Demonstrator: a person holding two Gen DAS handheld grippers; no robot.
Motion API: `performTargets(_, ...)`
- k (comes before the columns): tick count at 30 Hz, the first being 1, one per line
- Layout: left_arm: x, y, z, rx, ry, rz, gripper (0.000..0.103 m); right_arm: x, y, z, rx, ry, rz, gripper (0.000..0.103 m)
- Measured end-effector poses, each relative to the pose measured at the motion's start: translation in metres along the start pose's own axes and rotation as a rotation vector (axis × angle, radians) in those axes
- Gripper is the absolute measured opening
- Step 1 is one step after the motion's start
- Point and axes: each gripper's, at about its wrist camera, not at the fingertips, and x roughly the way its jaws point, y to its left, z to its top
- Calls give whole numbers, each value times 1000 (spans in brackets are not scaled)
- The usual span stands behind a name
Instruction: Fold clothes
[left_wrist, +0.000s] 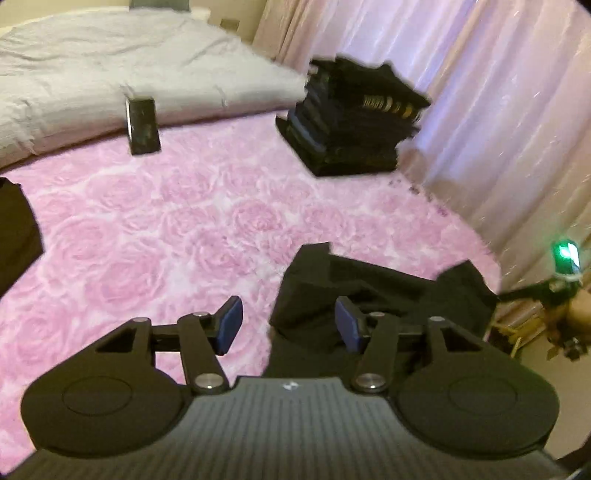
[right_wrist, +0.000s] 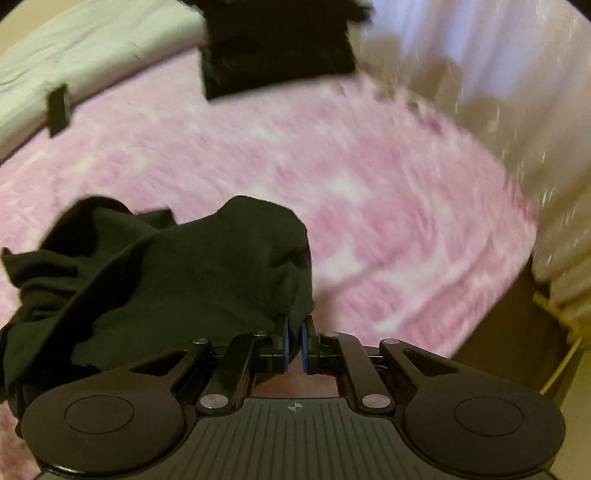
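Note:
A crumpled black garment (right_wrist: 177, 273) lies on the pink rose-patterned blanket (right_wrist: 369, 192). My right gripper (right_wrist: 294, 334) is shut on an edge of this garment, which bunches up to the left of the jaws. In the left wrist view the same black garment (left_wrist: 369, 291) lies ahead and to the right. My left gripper (left_wrist: 290, 325) is open and empty, with its right finger over the garment's near edge and its left finger over the bare blanket (left_wrist: 147, 229).
A stack of folded black clothes (left_wrist: 351, 122) stands at the far right of the bed, also in the right wrist view (right_wrist: 277, 48). A dark phone (left_wrist: 143, 125) leans on the grey duvet (left_wrist: 110, 66). Pale curtains (left_wrist: 498, 92) hang at the right. More dark cloth (left_wrist: 14, 229) lies at the left edge.

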Motion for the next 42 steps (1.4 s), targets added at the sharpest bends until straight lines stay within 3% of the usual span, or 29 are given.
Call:
performTargets(3,65,-20,15,21,64,22,61,27,-37,-2,15,60,64,4)
performTargets(7,161,-40,40,69,162,6,62,42,-80,-2,45,79,125,5)
performTargets(11,249,-51,47,168,304,59,60,55,-118,2,103,85,200,6)
performTargets(12,263,-50,46,183,337,66,56,58,-123,4,119,87,226,19)
performTargets(13,277,-50,45,197,370,73,49,62,-127,6,134,90,251,60)
performTargets(14,284,-50,43,215,398,82,43,65,-127,8,146,80,278,80)
performTargets(15,290,-50,41,232,425,91,23,67,-125,9,153,66,299,88)
performTargets(16,288,-51,39,245,424,109,2,72,-122,11,157,62,343,88)
performTargets(17,285,-53,38,258,423,127,1,80,-118,13,171,77,390,88)
performTargets(20,253,-59,42,268,360,151,1,106,-100,18,216,131,488,88)
performTargets(23,200,-62,51,264,274,201,1,132,-90,19,267,209,515,87)
performTargets(24,180,-62,53,248,244,218,1,139,-89,20,296,236,524,57)
performTargets(25,161,-63,56,232,219,231,1,124,-84,26,269,188,529,25)
performTargets(27,121,-61,57,196,159,257,1,93,-75,38,214,91,539,16)
performTargets(34,-4,-56,83,171,-111,306,1,-23,-42,80,18,-274,558,13)
performTargets(38,-90,-66,68,202,-254,288,1,-122,-13,63,-33,-530,520,13)
performTargets(42,-173,-77,35,203,-359,279,1,-198,15,16,-54,-638,486,12)
